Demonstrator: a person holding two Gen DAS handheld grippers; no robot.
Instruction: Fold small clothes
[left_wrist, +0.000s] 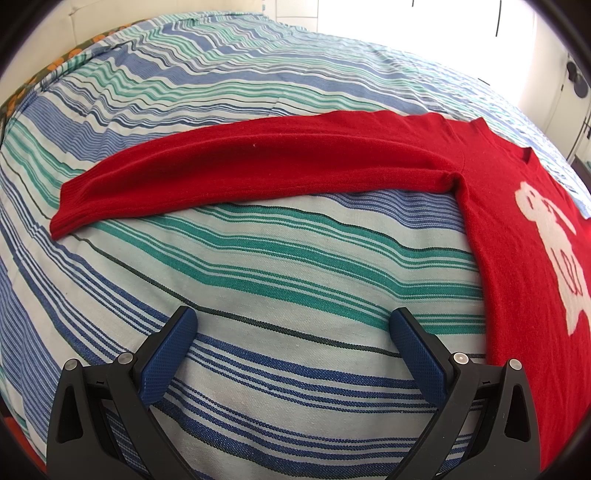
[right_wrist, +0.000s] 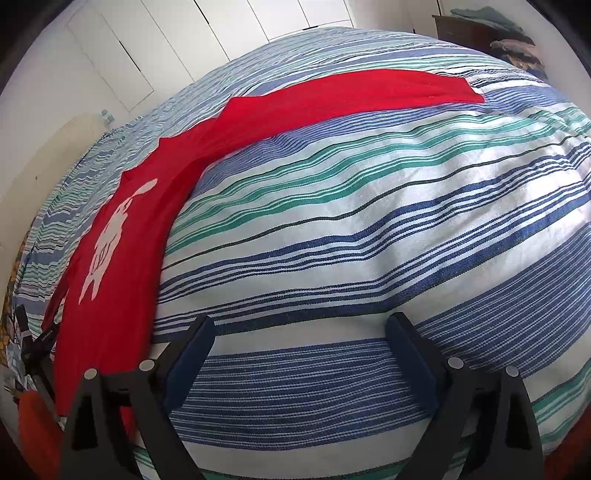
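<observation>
**Red sweater spread flat on a striped bedcover, both grippers held apart above the cloth**

Lying flat in the left wrist view, the red sweater occupies the right side of the frame on a bedcover striped in blue, green and white. One long sleeve extends straight out to the left, ending in a ribbed cuff. The knit looks smooth and unwrinkled, with a slight bunching at the armpit seam. A white animal motif marks the chest; its exact form cannot be told. The left gripper hangs over bare bedcover just beside the sweater's side edge, its blue-padded jaws spread wide with nothing between them.

In the right wrist view, the same sweater runs along the left of the frame, body nearest the camera, the white motif seen at a slant. The other sleeve stretches away to the upper right, lying flat on the bedcover. The right gripper is over the stripes near the sweater's hem side, jaws likewise released and grasping nothing. White cupboard doors stand beyond the bed.
</observation>
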